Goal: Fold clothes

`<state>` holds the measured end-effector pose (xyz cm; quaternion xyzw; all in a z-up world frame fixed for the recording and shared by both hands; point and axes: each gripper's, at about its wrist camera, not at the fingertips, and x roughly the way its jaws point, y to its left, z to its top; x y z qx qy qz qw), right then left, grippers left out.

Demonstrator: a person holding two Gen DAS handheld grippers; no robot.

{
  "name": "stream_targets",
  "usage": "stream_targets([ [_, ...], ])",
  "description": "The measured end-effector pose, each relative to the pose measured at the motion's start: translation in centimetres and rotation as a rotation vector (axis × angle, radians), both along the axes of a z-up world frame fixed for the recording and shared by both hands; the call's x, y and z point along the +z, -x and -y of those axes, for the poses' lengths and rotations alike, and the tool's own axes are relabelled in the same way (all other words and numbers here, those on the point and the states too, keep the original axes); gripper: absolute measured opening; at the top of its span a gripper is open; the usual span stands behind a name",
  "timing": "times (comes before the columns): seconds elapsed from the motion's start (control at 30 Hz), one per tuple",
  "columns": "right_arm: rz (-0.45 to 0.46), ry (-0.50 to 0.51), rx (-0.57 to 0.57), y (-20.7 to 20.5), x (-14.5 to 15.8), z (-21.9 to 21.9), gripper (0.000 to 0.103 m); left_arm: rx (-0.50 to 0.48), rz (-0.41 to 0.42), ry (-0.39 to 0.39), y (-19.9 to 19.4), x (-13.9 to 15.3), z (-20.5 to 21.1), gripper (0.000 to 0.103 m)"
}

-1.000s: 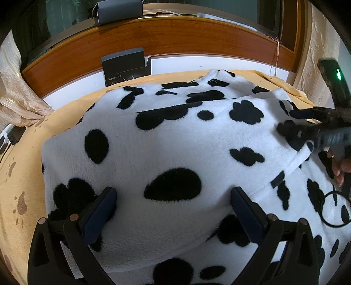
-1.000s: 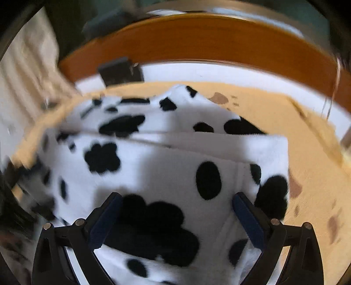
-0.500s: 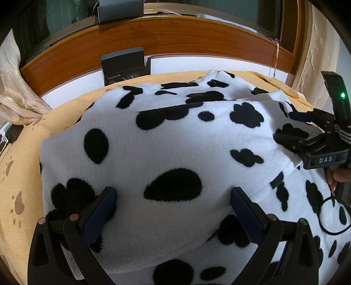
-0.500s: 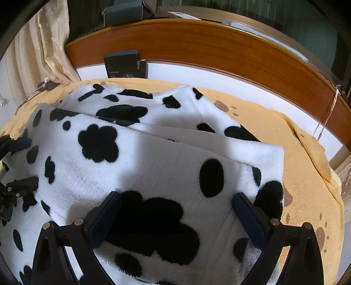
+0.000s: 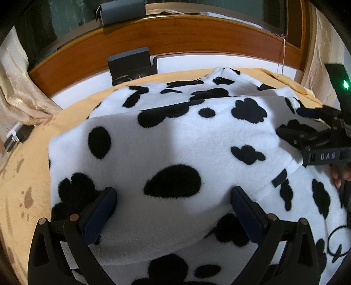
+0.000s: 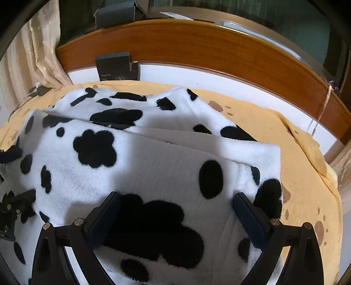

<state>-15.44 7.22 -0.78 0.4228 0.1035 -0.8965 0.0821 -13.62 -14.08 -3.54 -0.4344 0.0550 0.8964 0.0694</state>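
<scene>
A white fleece garment with black cow spots (image 5: 175,140) lies folded over itself on a yellow paw-print bed sheet (image 5: 26,175). My left gripper (image 5: 173,203) is open, its jaws wide apart over the folded layer's near edge. My right gripper (image 6: 176,208) is open too, over the garment (image 6: 153,157) near its right edge. The right gripper also shows at the right of the left wrist view (image 5: 307,133), and the left gripper at the left edge of the right wrist view (image 6: 15,175).
A wooden headboard (image 5: 197,35) and white ledge run along the back. A dark box (image 5: 131,63) stands on the ledge; a grey box (image 5: 122,9) sits above. A curtain (image 6: 39,48) hangs at left. A charger (image 5: 15,137) lies on the sheet.
Both grippers have stayed open over the folded garment. The right gripper has steadied after a blurred sideways swing and sits slightly further right in the left wrist view.
</scene>
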Motion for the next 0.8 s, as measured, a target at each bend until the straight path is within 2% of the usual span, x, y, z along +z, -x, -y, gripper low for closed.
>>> stream_targets([
  [0.13,-0.015,0.016,-0.019,-1.6,1.2,-0.5,0.102,0.01,0.017,-0.007,-1.7,1.0,0.4,0.103],
  [0.23,-0.05,0.114,0.048,-4.4,3.6,-2.2,0.102,-0.021,0.01,-0.01,-4.4,2.2,1.1,0.103],
  [0.33,-0.069,0.206,0.148,-8.5,5.7,-4.4,0.102,-0.076,-0.002,-0.054,-8.5,3.3,2.4,0.103],
  [0.4,-0.08,0.189,0.196,-12.1,6.3,-4.9,0.102,-0.097,-0.007,-0.084,-11.3,3.9,3.6,0.103],
  [0.5,-0.092,0.141,0.229,-17.1,6.2,-5.4,0.102,-0.11,-0.009,-0.129,-16.1,4.6,5.7,0.103],
  [0.67,-0.085,0.2,0.2,-22.5,5.1,-8.3,0.102,-0.052,0.035,-0.179,-22.9,4.2,9.1,0.103],
  [0.8,-0.082,0.229,0.184,-26.0,4.3,-9.7,0.102,0.01,0.067,-0.255,-27.6,3.7,11.1,0.103],
])
